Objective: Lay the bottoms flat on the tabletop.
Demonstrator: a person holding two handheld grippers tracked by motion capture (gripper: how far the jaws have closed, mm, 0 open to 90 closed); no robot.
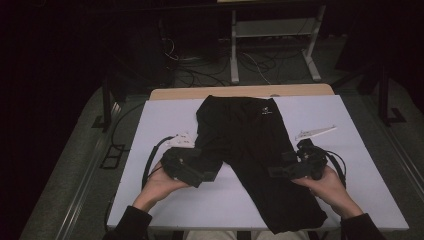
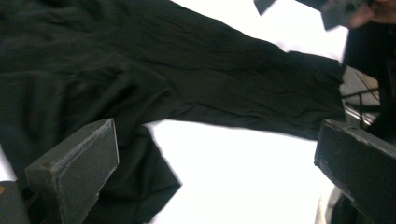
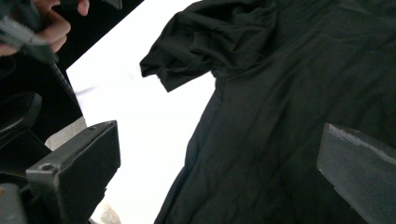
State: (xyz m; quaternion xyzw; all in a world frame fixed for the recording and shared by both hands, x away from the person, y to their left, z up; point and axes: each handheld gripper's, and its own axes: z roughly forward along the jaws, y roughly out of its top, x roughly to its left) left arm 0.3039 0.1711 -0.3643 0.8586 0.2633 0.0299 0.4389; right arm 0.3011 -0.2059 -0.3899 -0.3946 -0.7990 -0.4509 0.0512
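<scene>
black fabric trousers (image 1: 250, 150) lie spread flat on the white desk (image 1: 350, 150), waistband at the far side and legs pointing toward the person. left tongs (image 1: 207, 176) hover over the near edge of the shorter, bunched leg, jaws standing wide with nothing between them; in the left gripper view (image 2: 215, 172) bare desk shows between the two dark jaws, and the garment lies just beyond and to their left. right tongs (image 1: 276, 171) hang over the long leg, jaws likewise spread wide and holding nothing; in the right gripper view (image 3: 219, 177) the dark cloth lies beneath and between the jaws, apart from the pads. trousers sit between the two tongs and under both tips. small white flat pieces lie on the desk, one (image 1: 182, 139) just beyond the left tongs, one (image 1: 315, 132) just beyond the right tongs.
</scene>
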